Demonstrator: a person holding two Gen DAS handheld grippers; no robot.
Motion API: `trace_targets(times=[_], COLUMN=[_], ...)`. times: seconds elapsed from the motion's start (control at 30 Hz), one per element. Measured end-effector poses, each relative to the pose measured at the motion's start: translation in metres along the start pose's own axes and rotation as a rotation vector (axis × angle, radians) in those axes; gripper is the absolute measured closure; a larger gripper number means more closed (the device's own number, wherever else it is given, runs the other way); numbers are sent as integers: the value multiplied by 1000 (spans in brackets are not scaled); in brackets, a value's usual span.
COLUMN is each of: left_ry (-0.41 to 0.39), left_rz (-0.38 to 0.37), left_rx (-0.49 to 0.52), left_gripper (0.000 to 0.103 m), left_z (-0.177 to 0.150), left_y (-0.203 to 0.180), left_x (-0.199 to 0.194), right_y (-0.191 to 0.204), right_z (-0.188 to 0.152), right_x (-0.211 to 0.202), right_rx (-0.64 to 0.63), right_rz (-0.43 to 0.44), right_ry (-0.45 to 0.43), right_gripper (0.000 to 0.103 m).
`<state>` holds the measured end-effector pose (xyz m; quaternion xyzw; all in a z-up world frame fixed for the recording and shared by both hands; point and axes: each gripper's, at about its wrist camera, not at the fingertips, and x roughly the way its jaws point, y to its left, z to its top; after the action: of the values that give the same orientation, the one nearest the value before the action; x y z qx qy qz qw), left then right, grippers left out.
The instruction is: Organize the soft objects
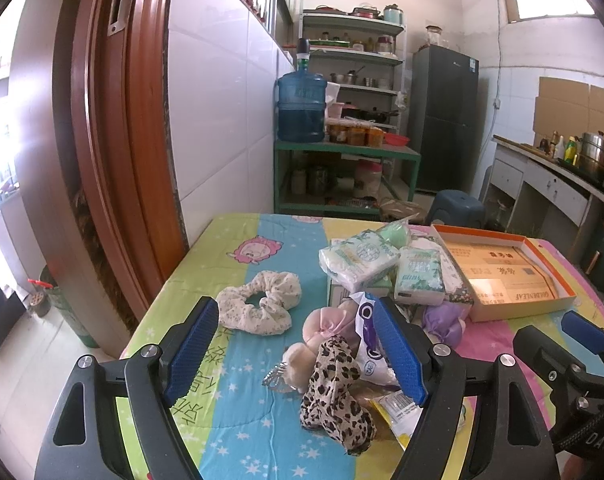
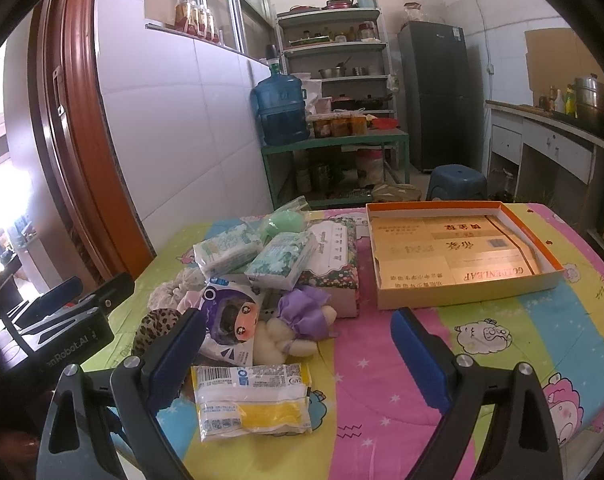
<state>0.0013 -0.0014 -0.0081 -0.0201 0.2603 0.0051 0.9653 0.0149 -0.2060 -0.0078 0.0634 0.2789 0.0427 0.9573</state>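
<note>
My left tool (image 1: 298, 350) hangs over the worktop (image 1: 238, 412) with its 2 blue-padded fingers (image 1: 192, 354) spread wide and nothing between them. Just beyond its left finger lies a cream floral scrunchie (image 1: 260, 302), flat on the patterned cloth. Between the fingers and slightly ahead I see a leopard-print scrunchie (image 1: 334, 396), touching a pale pink bow scrunchie (image 1: 328, 324) and a small cream plush piece (image 1: 298, 366) with a silver hair clip (image 1: 276, 380) at its edge. Behind the right finger sits a white and purple packet (image 1: 364, 340).

My right tool (image 2: 298, 346) is also wide open and holds nothing. Close under its left finger lies a yellow and white packet (image 2: 252, 400), flat on the cloth. Ahead of that finger are a cartoon-face packet (image 2: 232, 320) and a cream plush toy (image 2: 276, 336) with a purple bow (image 2: 306, 310) on it, all touching. Farther ahead, 2 tissue packs (image 2: 280, 260) and a green round item in clear wrap (image 2: 288, 220) are stacked against a floral tissue box (image 2: 336, 260). Ahead and right of the tool, apart from the pile, sits the open orange-rimmed box (image 2: 548, 258), shallow, its printed cardboard floor bare.

At the far left of the right wrist view I can see the left tool's body.
</note>
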Motion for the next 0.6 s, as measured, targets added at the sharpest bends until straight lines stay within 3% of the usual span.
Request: trace_targets(times=[0.6], left_ry=[10], left_rz=[1], left_rx=[-2], left_gripper=[22], left_z=[-5], left_y=[1], left_x=[5], right_y=[0], right_z=[-4], right_x=[5], right_rx=[-1], right_rz=[2], right_ry=[11], right_gripper=[8])
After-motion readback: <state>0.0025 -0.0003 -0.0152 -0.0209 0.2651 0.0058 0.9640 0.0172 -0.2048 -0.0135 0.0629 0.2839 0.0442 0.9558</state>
